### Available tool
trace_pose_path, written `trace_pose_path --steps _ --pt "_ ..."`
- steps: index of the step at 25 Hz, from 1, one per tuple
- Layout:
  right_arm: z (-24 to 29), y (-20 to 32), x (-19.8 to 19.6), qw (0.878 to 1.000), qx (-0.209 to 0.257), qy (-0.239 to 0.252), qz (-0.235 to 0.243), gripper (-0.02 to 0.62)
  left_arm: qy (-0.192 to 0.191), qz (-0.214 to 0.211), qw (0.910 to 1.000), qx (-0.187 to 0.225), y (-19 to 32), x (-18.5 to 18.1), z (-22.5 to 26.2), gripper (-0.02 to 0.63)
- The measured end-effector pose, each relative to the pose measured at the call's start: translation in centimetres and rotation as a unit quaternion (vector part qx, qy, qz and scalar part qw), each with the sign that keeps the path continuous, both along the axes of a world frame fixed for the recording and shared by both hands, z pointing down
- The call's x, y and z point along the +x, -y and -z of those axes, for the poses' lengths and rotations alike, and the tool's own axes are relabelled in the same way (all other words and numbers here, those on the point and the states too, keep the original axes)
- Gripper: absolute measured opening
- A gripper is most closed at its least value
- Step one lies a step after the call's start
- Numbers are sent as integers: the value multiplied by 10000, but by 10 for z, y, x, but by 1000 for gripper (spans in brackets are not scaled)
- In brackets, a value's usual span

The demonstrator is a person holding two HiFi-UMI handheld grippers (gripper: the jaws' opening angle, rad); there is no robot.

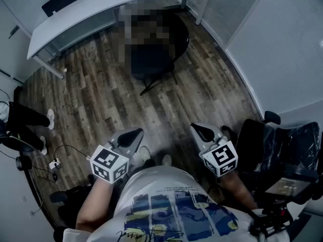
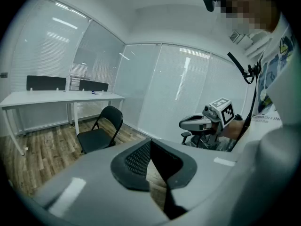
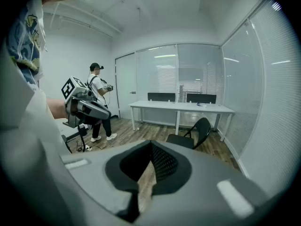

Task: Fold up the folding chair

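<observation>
The black folding chair (image 1: pixel 151 60) stands unfolded on the wood floor, well ahead of me and partly under a mosaic patch. It also shows at the left in the left gripper view as the chair (image 2: pixel 100 130), and right of centre in the right gripper view as the chair (image 3: pixel 194 134). My left gripper (image 1: pixel 133 134) and right gripper (image 1: pixel 201 130) are held close to my body, side by side, pointing toward the chair and far short of it. Both are shut with nothing between the jaws, as the left gripper (image 2: pixel 150 150) and right gripper (image 3: pixel 150 158) show in their own views.
A long white desk (image 1: pixel 101 8) stands behind the chair along the far wall. A black office chair (image 1: pixel 282 150) is close at my right. A person (image 3: pixel 99 102) stands at the left by cables (image 1: pixel 53 163) on the floor. Glass walls enclose the room.
</observation>
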State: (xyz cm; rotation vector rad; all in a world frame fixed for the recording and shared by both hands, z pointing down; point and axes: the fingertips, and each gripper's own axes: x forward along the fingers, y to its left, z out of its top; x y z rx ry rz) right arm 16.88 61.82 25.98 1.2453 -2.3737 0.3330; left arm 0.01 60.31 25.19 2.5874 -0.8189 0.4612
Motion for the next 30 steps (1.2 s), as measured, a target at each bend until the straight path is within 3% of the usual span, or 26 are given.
trace_pose_path --steps 23,30 --pt "-7 -9 8 9999 -83 100 33 3 36 64 10000 28 -4 5 -4 6" --pt "-18 -28 40 9997 -176 164 109 20 34 267 9996 119 -18 34 -3 6"
